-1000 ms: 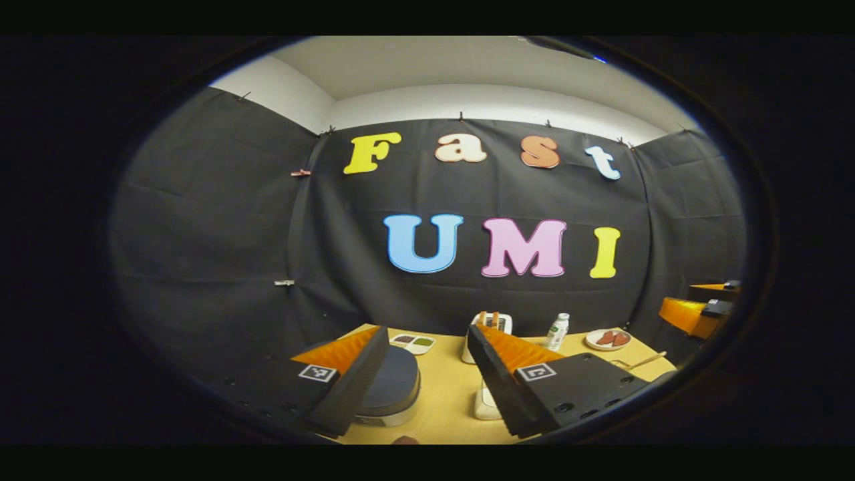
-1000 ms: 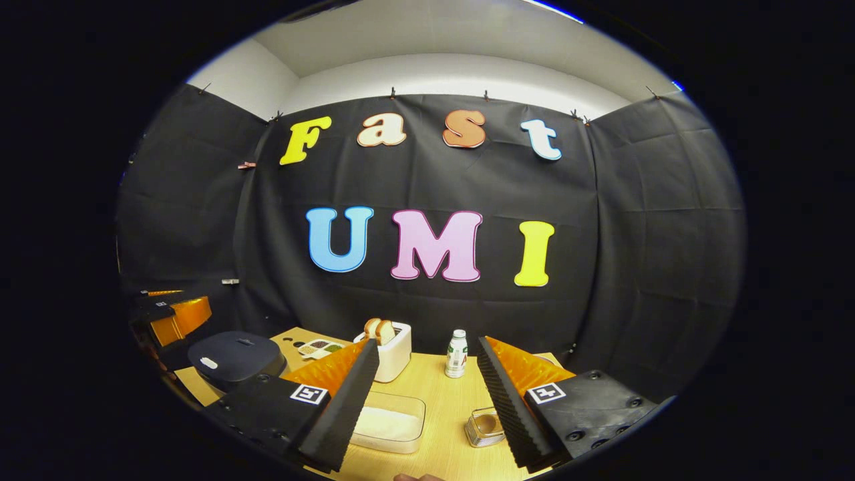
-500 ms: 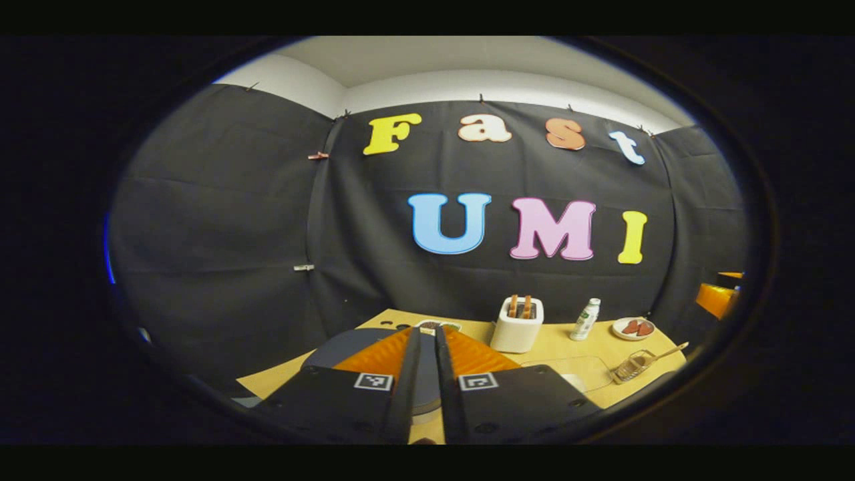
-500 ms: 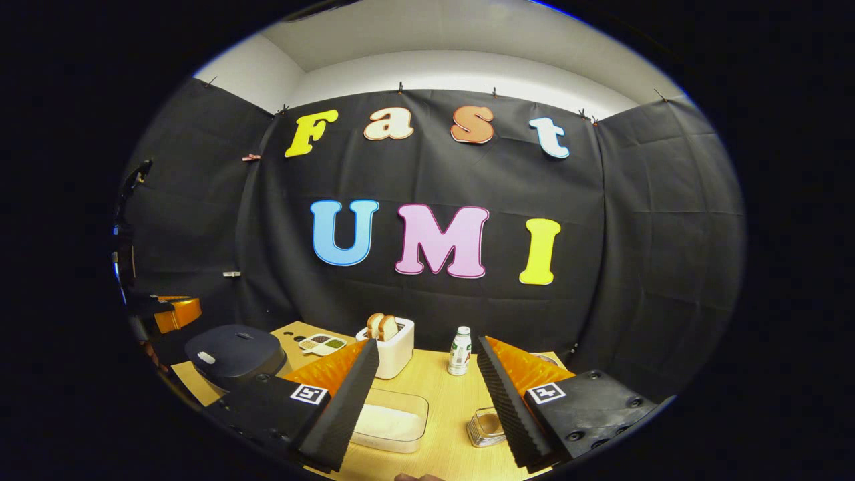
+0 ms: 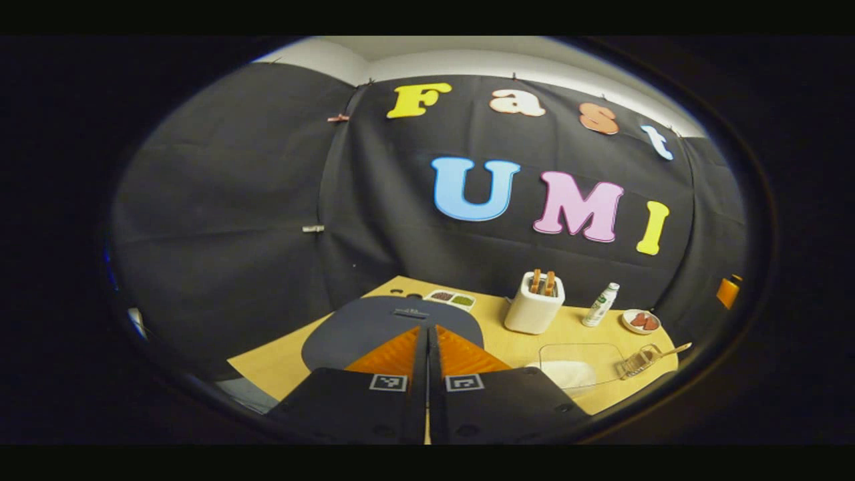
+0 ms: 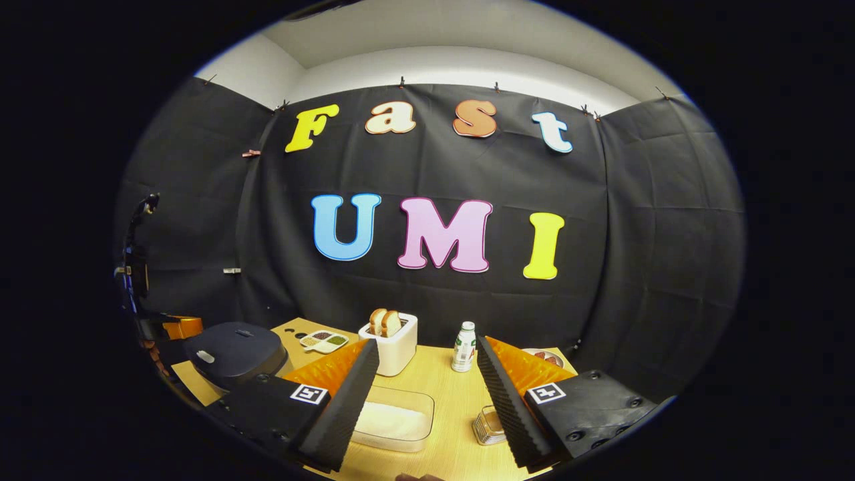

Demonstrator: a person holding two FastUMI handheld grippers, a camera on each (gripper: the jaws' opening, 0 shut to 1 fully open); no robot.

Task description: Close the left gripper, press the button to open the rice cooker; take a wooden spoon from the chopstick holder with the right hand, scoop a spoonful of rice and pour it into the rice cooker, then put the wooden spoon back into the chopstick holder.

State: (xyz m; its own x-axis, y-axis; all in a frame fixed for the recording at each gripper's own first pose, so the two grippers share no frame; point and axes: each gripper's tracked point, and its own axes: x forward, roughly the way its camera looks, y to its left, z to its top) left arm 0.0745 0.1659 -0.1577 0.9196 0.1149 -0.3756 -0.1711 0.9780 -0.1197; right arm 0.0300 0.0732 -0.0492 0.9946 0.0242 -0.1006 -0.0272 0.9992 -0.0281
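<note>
Fingers of the left gripper are pressed together on nothing, held above the closed rice cooker. The right gripper is spread wide over the rice container; the wooden spoon is seen in the chopstick holder.

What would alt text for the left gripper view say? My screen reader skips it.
The left gripper, jaws shut, points at the closed dark rice cooker on a wooden table; right of it stand a toaster, a bottle and a clear rice box.

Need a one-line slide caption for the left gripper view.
Left gripper, jaws shut, poised over the closed dark rice cooker on the wooden table, near a white toaster.
</note>
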